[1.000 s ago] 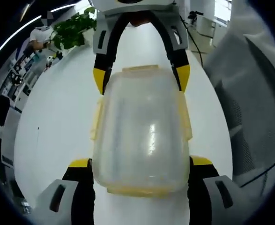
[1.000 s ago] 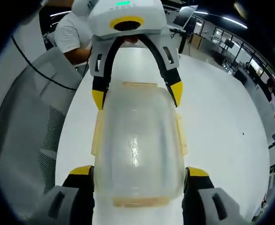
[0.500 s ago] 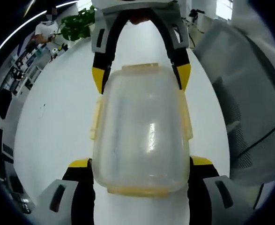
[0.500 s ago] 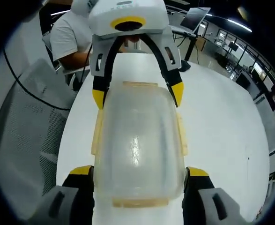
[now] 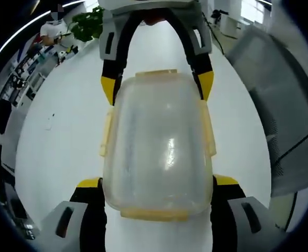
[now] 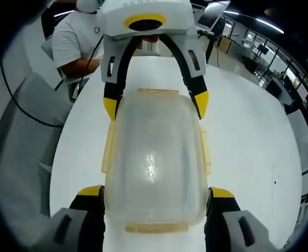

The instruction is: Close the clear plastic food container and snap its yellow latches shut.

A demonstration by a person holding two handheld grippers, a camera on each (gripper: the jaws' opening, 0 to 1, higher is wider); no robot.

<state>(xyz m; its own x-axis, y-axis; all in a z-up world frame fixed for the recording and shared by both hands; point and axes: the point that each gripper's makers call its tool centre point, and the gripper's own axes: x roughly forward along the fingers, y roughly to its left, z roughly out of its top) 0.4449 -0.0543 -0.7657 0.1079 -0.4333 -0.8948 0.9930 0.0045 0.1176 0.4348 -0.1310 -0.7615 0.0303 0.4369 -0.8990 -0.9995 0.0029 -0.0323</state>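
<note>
The clear plastic food container [image 5: 159,147] sits in the centre of both views, lid on, clamped end to end between the two grippers. In the left gripper view the left gripper [image 5: 157,184] rises from the bottom edge, its yellow-tipped jaws spread wide and pressed against the container's near corners; the right gripper [image 5: 156,86] comes down from the top centre and pinches the far end the same way. The right gripper view mirrors this. Holding from opposite ends probably keeps the box steady and squared. The yellow latches [image 5: 209,128] along the long sides look flat against the walls (whether they are fully snapped is unclear). The white table [image 5: 64,131] lies beneath.
</note>
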